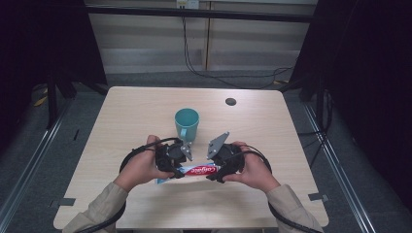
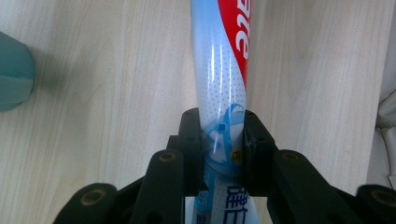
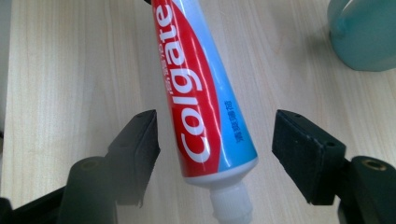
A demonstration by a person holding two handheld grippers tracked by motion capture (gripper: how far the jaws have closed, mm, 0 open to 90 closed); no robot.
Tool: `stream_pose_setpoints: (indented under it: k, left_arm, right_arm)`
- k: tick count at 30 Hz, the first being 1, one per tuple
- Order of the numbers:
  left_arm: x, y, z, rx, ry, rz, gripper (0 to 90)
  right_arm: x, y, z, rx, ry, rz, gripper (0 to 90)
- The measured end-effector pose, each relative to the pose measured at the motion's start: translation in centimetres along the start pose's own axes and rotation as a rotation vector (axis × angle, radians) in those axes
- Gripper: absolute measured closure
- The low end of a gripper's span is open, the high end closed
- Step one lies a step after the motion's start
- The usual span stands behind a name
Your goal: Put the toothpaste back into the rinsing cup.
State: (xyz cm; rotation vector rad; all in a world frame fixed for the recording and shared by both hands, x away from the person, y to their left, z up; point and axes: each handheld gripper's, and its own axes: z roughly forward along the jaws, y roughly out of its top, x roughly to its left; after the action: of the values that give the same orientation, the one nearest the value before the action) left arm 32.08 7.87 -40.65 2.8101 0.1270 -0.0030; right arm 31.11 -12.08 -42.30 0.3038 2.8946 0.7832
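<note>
A red, white and blue Colgate toothpaste tube (image 1: pixel 197 171) is held just above the wooden table (image 1: pixel 141 111), near its front edge. My left gripper (image 1: pixel 175 170) is shut on the tube's flat tail end; in the left gripper view the pads (image 2: pixel 190 140) press both sides of the tube (image 2: pixel 219 60). My right gripper (image 1: pixel 217 174) faces it from the right. In the right gripper view its jaws stand open on either side of the tube (image 3: pixel 196 88) near the white cap (image 3: pixel 231 203), with gaps to both pads (image 3: pixel 299 149).
A teal mug (image 1: pixel 186 122) stands upright just behind the grippers, its handle towards me; it shows at the edge in both gripper views (image 2: pixel 14 70) (image 3: pixel 362 32). A dark round grommet (image 1: pixel 231 102) sits at the back right. Black frames flank the table.
</note>
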Motion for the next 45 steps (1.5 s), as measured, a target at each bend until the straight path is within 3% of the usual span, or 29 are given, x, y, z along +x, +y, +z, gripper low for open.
stream_pose_setpoints:
  k: [15,19,25,29,33,35,36,37,38,39,40,42,43,45]
  left_arm:
    - [-0.3,0.2,0.0,-0.020,-0.007,0.017,73.2]
    - [-0.3,0.3,-0.3,-0.031,0.000,0.019,73.1]
    - [-0.3,0.5,-0.6,-0.033,0.005,0.031,72.9]
    - [-0.2,0.5,-0.6,-0.047,-0.001,0.031,70.5]
    - [0.0,0.3,-0.3,-0.079,-0.001,0.039,63.6]
    - [0.1,0.2,-0.3,-0.119,0.022,0.030,59.5]
    - [0.3,0.1,-0.5,-0.142,0.019,0.016,58.5]
    - [0.3,0.1,-0.5,-0.142,0.019,0.016,52.9]
    - [0.4,0.0,-0.7,-0.163,0.052,-0.004,43.6]
    - [0.4,0.0,-0.7,-0.163,0.052,-0.004,40.2]
    - [0.5,-0.2,-1.0,-0.173,0.055,-0.010,38.8]
    - [0.6,-0.3,-1.2,-0.198,0.055,-0.019,36.3]
    - [0.8,-0.5,-1.4,-0.209,0.043,-0.052,30.4]
    - [0.9,-0.7,-1.5,-0.218,0.038,-0.061,29.2]
  right_arm:
    - [0.1,0.7,0.5,0.019,0.023,-0.025,41.2]
    - [0.2,0.7,0.8,0.039,0.034,-0.032,50.4]
    - [0.3,0.9,1.1,0.048,0.042,-0.043,54.0]
    - [0.4,1.0,1.4,0.082,0.049,-0.049,63.5]
    - [0.4,0.9,1.3,0.086,0.047,-0.030,68.1]
    - [0.4,0.8,1.1,0.087,0.034,-0.025,70.7]
    - [0.4,0.7,1.0,0.091,0.030,-0.025,71.2]
    - [0.4,0.7,1.0,0.091,0.030,-0.025,71.2]
    - [0.4,0.6,0.9,0.110,0.013,-0.018,71.9]
    - [0.4,0.6,0.9,0.110,0.013,-0.018,71.9]
    - [0.3,0.4,0.8,0.127,-0.009,-0.010,72.3]
    - [0.3,0.3,0.6,0.131,0.006,0.004,72.3]
    - [0.0,-0.1,0.2,0.120,-0.003,0.017,72.5]
    - [-0.1,-0.3,-0.1,0.133,-0.018,0.026,72.5]
